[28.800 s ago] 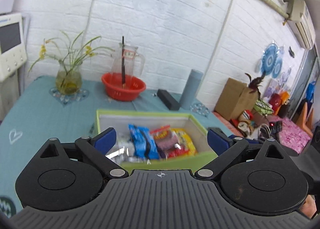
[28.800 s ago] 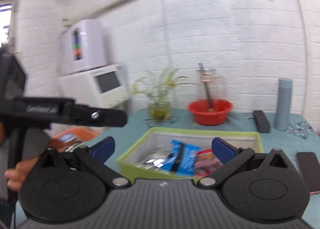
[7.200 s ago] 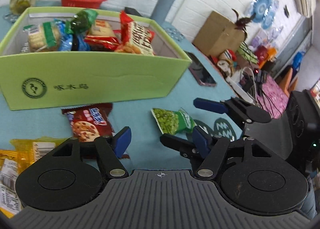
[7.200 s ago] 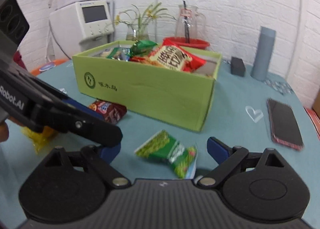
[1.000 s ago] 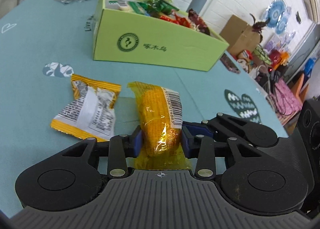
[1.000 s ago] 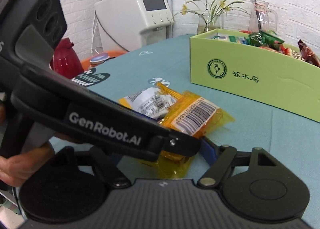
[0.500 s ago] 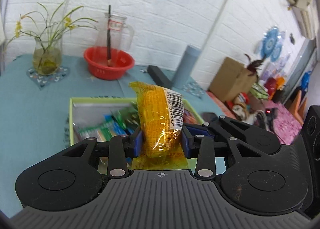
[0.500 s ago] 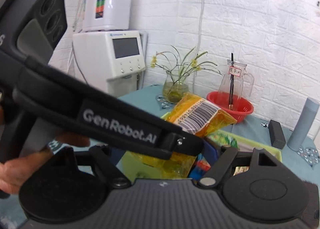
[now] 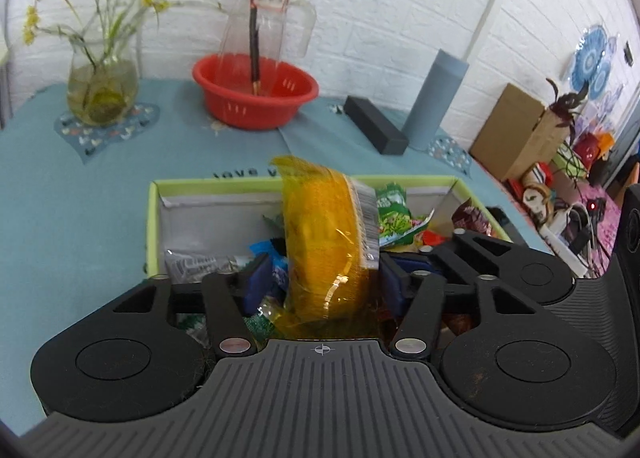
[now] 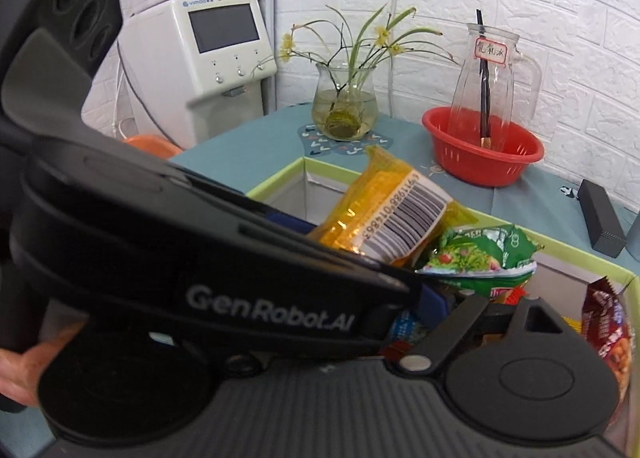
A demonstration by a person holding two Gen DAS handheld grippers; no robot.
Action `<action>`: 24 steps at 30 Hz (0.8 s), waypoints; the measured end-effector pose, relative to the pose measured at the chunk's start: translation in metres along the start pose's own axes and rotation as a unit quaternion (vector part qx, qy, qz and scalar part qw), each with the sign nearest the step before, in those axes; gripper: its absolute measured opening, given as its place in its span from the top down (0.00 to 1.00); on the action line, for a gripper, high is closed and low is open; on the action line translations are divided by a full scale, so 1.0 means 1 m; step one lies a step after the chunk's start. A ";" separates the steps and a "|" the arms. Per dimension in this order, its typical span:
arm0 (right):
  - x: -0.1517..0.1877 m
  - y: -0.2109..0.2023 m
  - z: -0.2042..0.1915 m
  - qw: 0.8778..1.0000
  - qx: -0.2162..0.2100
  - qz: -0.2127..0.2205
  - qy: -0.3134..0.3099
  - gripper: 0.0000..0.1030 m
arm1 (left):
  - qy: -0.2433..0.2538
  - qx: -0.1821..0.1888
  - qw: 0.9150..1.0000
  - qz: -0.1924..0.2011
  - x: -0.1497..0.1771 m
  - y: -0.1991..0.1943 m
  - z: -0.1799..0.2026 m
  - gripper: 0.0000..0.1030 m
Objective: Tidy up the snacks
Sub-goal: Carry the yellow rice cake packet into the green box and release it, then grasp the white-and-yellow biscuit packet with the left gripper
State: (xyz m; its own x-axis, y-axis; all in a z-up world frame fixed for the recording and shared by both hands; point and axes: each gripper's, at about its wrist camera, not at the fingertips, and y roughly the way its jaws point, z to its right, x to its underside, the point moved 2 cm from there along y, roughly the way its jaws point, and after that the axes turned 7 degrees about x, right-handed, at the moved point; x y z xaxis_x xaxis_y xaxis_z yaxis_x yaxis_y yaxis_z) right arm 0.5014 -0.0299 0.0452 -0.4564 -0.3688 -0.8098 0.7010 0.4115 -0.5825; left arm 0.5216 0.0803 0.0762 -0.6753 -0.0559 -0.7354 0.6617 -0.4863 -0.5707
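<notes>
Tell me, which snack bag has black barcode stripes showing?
The yellow bag between the left gripper's fingers, above the green box. The green bag beside it shows pictures, no stripes.

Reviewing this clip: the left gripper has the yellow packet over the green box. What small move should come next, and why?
Probably finish opening the left gripper and draw it back. The yellow packet is already over the green box, above the other snacks, and the blue pads look spread slightly away from it, so it seems about to drop in.

Teal-clothed table [image 9: 72,194] bears green box [image 9: 154,214], red basin [image 9: 256,98], vase [image 9: 102,92].
</notes>
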 end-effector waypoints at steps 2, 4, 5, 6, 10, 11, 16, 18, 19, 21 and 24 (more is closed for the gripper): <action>-0.002 -0.022 -0.001 1.000 0.004 0.023 -0.001 0.10 | 0.012 -0.006 0.999 0.031 -0.005 -0.024 0.009 0.42; 0.000 -0.051 -0.003 0.999 0.008 0.052 0.003 0.10 | 0.029 -0.010 0.997 0.065 -0.007 -0.053 0.018 0.33; 0.002 -0.067 -0.004 0.998 0.014 0.067 0.006 0.10 | 0.036 -0.013 0.996 0.078 -0.006 -0.068 0.021 0.32; 0.006 -0.081 -0.006 0.996 0.020 0.083 0.014 0.10 | 0.039 -0.014 0.995 0.091 -0.003 -0.083 0.022 0.30; 0.048 -0.115 -0.024 0.994 -0.009 0.100 0.043 0.10 | 0.017 -0.006 0.995 0.103 0.032 -0.125 0.012 0.24; 0.062 -0.114 -0.032 0.994 -0.024 0.090 0.049 0.10 | 0.009 -0.008 0.996 0.093 0.045 -0.129 0.007 0.24; 0.114 -0.086 -0.080 0.994 -0.088 0.006 0.066 0.10 | -0.045 -0.043 0.998 0.017 0.119 -0.127 -0.028 0.35; 0.125 -0.082 -0.099 0.991 -0.107 -0.011 0.075 0.10 | -0.066 -0.042 0.997 -0.007 0.140 -0.127 -0.040 0.37; 0.127 -0.081 -0.108 0.991 -0.115 -0.012 0.073 0.10 | -0.072 -0.037 0.997 -0.016 0.147 -0.126 -0.044 0.37; 0.127 -0.078 -0.124 0.991 -0.121 -0.019 0.055 0.10 | -0.076 -0.030 0.996 -0.027 0.152 -0.125 -0.048 0.37; 0.126 -0.074 -0.140 0.993 -0.110 -0.024 0.033 0.09 | -0.060 -0.015 0.997 -0.037 0.151 -0.122 -0.047 0.36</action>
State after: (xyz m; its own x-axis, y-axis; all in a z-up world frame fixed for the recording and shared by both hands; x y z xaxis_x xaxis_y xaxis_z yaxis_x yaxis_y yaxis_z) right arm 0.3153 0.0104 -0.0235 -0.5265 -0.3393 -0.7795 0.5444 0.5697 -0.6157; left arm 0.3549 0.1720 0.0177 -0.7552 -0.1251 -0.6435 0.6173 -0.4660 -0.6339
